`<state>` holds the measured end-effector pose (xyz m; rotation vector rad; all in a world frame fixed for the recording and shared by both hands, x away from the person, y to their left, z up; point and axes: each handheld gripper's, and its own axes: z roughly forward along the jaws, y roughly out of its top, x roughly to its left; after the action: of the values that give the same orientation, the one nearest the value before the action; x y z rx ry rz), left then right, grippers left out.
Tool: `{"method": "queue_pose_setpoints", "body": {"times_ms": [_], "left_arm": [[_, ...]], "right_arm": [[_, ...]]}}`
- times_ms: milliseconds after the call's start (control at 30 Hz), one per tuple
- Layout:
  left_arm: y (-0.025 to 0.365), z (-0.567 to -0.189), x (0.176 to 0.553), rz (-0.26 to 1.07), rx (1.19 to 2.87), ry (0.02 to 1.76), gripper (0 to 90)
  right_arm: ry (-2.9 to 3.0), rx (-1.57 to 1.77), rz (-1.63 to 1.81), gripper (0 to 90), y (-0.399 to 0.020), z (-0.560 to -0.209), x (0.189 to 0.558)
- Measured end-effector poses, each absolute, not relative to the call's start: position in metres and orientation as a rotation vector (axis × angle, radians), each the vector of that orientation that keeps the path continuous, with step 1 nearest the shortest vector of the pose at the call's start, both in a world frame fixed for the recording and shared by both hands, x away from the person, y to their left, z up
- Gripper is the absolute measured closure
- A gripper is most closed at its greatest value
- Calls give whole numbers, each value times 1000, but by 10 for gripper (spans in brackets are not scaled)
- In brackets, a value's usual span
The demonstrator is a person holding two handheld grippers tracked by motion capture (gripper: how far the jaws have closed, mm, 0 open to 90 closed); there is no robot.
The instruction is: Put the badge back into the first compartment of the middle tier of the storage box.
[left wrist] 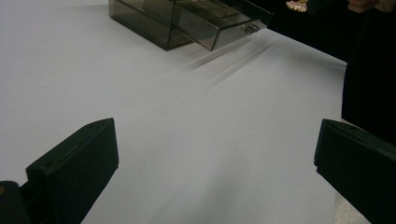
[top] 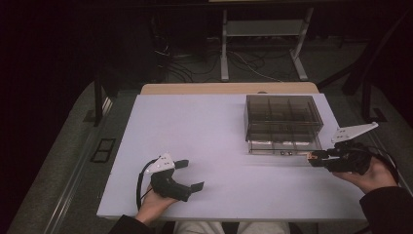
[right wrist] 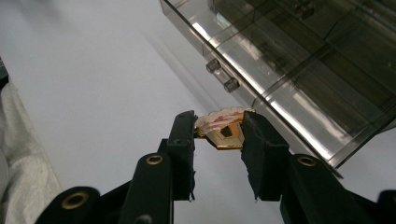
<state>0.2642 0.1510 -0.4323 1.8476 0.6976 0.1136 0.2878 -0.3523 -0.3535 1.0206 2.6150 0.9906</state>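
Gold-edged and pinkish, a small trinket [right wrist: 224, 128], perhaps a brooch, sits clamped between the right gripper [right wrist: 219, 130]'s fingers just beside the smoky plastic drawer box [top: 282, 117], whose lower drawer [right wrist: 280, 98] looks pulled out, likely to receive it. The left gripper [top: 187, 175] rests low, fingers spread and empty. The white surface [top: 195, 131] is otherwise bare; the room beyond is dark, with cables on the floor.

The worktop [top: 204, 141] is plain pale lilac-white, with a light wood edge at its far side. The drawer box [top: 283, 121] is smoky grey-brown transparent plastic. Both hand-held grippers, left [top: 187, 175] and right [top: 311, 158], are black, each with a light grey plate. The small pin [right wrist: 224, 127] is gold with pink and white.
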Motion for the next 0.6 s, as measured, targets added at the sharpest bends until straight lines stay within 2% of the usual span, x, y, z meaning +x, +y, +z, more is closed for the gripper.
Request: {"method": "queue_pose_setpoints", "body": {"times_ms": [600], "left_arm": [[151,-432,264,114,1847,698,0]], "right_arm": [[2634,984,1030,647,-339,-336,306]]}}
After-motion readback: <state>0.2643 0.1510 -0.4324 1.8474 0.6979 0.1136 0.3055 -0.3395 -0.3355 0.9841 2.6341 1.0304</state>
